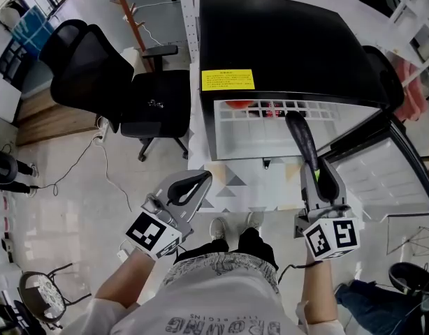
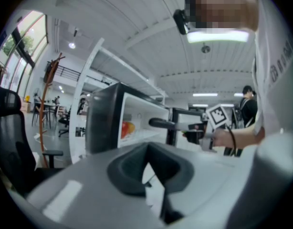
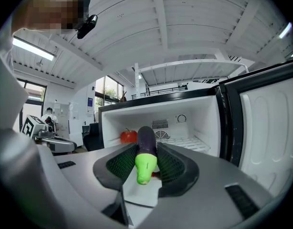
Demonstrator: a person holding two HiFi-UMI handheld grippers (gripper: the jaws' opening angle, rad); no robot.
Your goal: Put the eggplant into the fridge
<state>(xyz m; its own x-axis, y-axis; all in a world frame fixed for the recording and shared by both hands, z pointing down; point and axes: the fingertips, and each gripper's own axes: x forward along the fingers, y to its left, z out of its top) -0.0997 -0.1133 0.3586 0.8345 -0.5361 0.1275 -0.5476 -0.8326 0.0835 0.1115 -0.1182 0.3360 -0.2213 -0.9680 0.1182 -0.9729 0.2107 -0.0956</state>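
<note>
One eggplant [image 3: 146,149] in right tool [image 3: 144,162]; one tomato [image 3: 128,136], perhaps, in fridge [image 3: 204,111].

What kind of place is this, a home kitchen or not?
Probably an office or lab, not a kitchen: a black office chair beside the mini fridge, a high beamed ceiling.

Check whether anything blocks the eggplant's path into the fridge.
Nothing visible does. The fridge has its door open, and the right gripper, shut on the eggplant, faces the opening. A tomato sits on the shelf at the back, left of the eggplant's line.
</note>
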